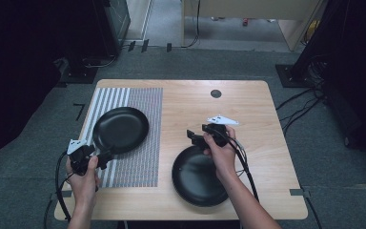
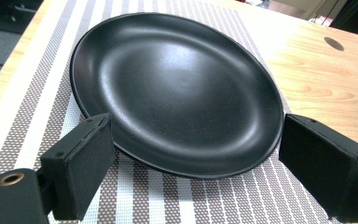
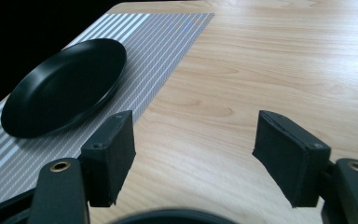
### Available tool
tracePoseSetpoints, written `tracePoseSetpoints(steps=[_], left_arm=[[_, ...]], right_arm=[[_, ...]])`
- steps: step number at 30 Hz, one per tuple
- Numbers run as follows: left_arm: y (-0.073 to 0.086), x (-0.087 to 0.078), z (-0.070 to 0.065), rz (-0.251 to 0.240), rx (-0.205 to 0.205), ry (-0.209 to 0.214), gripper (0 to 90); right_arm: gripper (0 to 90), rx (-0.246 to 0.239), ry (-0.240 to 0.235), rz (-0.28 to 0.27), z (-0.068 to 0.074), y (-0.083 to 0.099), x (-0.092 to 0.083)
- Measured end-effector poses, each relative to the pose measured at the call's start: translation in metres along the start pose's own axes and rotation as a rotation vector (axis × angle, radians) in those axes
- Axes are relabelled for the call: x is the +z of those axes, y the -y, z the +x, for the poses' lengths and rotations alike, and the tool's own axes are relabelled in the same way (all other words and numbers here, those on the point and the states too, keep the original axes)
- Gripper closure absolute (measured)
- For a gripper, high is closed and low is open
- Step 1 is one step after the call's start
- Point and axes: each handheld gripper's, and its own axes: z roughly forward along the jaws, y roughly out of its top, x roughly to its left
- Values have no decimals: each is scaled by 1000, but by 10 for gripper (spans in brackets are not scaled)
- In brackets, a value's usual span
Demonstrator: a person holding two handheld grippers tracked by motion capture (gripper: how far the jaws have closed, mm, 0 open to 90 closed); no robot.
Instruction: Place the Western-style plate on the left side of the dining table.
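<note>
The left gripper (image 1: 106, 157) stands spread with nothing pinched — the black plate (image 2: 177, 91) lies just ahead of it on the striped placemat (image 2: 37, 107), its near rim reaching in between the two pads without touching either. The right gripper (image 3: 193, 156) is spread too and empty — a second black plate (image 1: 195, 179) rests on the wooden table (image 1: 262, 124) right beneath and behind it, under the hand (image 1: 221, 155).

Wooden table (image 1: 248, 102); striped placemat (image 1: 138, 157); black plate (image 1: 195, 179)
</note>
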Motion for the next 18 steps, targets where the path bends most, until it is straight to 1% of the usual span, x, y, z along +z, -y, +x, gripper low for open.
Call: tracePoseSetpoints(steps=[4, 5, 6, 7, 10, 14, 16, 18], left_arm=[[3, -5, -7, -7, 12, 16, 102], [4, -5, -10, -1, 16, 21, 101], [6, -5, -13, 4, 23, 20, 102], [7, -5, -15, 7, 25, 20, 102], [13, -7, -24, 20, 45, 18, 102], [22, -10, -33, 25, 62, 11, 102], [27, -12, -35, 29, 73, 7, 102], [31, -12, -37, 33, 83, 9, 102]], right_arm=[[278, -8, 12, -13, -4, 9, -15], [278, -10, 17, -13, -5, 13, -19], [277, -11, 25, -13, -9, 20, -26], [277, -11, 25, -13, -9, 20, -26], [277, 5, 28, -15, -15, 30, -36], [277, 19, 53, -15, -29, 45, -51], [277, 21, 65, -17, -36, 51, -57], [278, 37, 69, -21, -44, 57, -66]])
